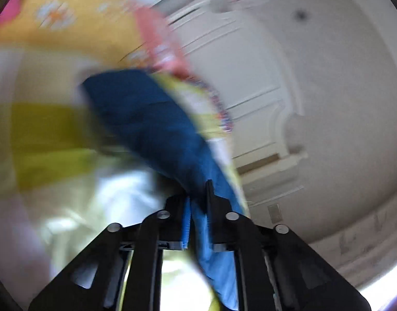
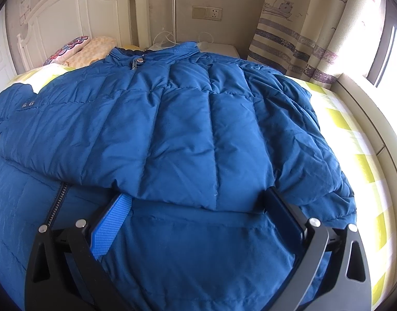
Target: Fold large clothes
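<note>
Two grippers worked our quilted blue puffer jacket (image 2: 188,119): left gripper (image 1: 198,202) clamped on its fabric edge, right gripper (image 2: 196,207) spread wide against its folded panel. Next, we judged, the edge needed carrying across.

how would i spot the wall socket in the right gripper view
Start at the white headboard behind the blue jacket. Go right past the thin pole to the striped curtain. The beige wall socket sits between them, the only plate on that wall.

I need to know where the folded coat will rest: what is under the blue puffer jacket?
The blue puffer jacket lies on a bed sheet checked yellow-green and white. What lies beneath its middle is covered.
</note>
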The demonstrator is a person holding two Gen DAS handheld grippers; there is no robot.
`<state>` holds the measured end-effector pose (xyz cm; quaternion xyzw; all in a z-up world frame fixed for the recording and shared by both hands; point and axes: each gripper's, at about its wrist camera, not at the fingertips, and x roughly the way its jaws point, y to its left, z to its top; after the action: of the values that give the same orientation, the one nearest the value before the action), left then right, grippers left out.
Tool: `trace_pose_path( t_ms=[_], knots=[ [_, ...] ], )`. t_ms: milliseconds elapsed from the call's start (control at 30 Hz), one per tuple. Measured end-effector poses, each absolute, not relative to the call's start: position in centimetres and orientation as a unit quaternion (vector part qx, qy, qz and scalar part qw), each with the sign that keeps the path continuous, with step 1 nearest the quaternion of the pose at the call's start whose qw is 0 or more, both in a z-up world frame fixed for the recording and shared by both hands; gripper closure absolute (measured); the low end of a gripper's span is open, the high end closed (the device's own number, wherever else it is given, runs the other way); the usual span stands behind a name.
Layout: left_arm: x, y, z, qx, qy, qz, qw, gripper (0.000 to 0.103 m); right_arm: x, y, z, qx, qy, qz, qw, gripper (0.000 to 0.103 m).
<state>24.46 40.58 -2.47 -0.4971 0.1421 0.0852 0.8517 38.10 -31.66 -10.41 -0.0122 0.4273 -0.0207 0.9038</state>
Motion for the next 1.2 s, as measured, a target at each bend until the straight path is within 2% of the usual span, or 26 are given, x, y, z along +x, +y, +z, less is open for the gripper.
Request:
trace_pose_path(
  t_ms=[133, 267, 367, 467, 567, 700, 733, 767, 867, 1000, 1033, 1067, 1100, 1200],
  knots=[
    [24.5, 31.5, 3.6, -0.387, 0.117, -0.002, 0.915, 0.097, 38.0, -31.8, -10.3, -0.009, 0.424, -0.018, 0.905, 0.002],
    [25.7, 18.1, 8.1, -0.280, 0.129, -0.168, 0.936, 0.098, 37.6, -32.2, -10.0, 0.006, 0.414, -0.011, 0.910, 0.002],
    [26.4, 8.5, 8.2, -0.227, 0.164, -0.250, 0.927, 0.098, 37.6, -32.4, -10.0, 0.014, 0.413, -0.007, 0.911, 0.002],
    [27.5, 2.3, 5.5, -0.210, 0.225, -0.278, 0.910, 0.098, 37.6, -32.5, -10.0, 0.017, 0.412, -0.005, 0.911, 0.002],
    [27.5, 0.5, 2.4, -0.210, 0.262, -0.249, 0.909, 0.097, 37.5, -32.6, -9.9, 0.024, 0.411, -0.001, 0.911, 0.002],
    [24.5, 1.4, -1.1, -0.126, 0.296, -0.201, 0.925, 0.096, 37.5, -32.9, -10.0, 0.033, 0.412, 0.006, 0.911, 0.002],
    [23.9, 1.4, -1.8, -0.104, 0.306, -0.199, 0.925, 0.092, 37.6, -33.0, -10.0, 0.034, 0.412, 0.008, 0.910, 0.002],
    [23.4, 1.4, -2.4, -0.093, 0.317, -0.199, 0.923, 0.082, 37.6, -33.0, -10.0, 0.036, 0.412, 0.009, 0.911, 0.002],
    [21.2, 4.7, -4.1, -0.099, 0.347, -0.174, 0.916, 0.081, 37.5, -33.3, -9.9, 0.039, 0.409, 0.012, 0.912, 0.002],
    [16.3, 10.4, -3.5, -0.145, 0.292, -0.097, 0.940, 0.078, 37.5, -33.2, -9.9, 0.035, 0.409, 0.010, 0.912, 0.002],
    [15.7, 12.5, -3.3, -0.167, 0.279, -0.070, 0.943, 0.063, 37.5, -33.1, -10.0, 0.033, 0.410, 0.009, 0.911, 0.002],
    [15.3, 15.5, -3.4, -0.209, 0.275, -0.042, 0.937, 0.021, 37.5, -33.0, -10.0, 0.030, 0.412, 0.008, 0.911, 0.002],
    [15.2, 17.5, -3.7, -0.244, 0.277, -0.037, 0.929, 0.004, 37.5, -32.8, -10.0, 0.027, 0.414, 0.006, 0.910, 0.002],
    [15.1, 23.3, -5.1, -0.365, 0.276, -0.072, 0.886, 0.004, 37.6, -32.3, -10.1, 0.014, 0.417, -0.002, 0.909, 0.002]
  ],
)
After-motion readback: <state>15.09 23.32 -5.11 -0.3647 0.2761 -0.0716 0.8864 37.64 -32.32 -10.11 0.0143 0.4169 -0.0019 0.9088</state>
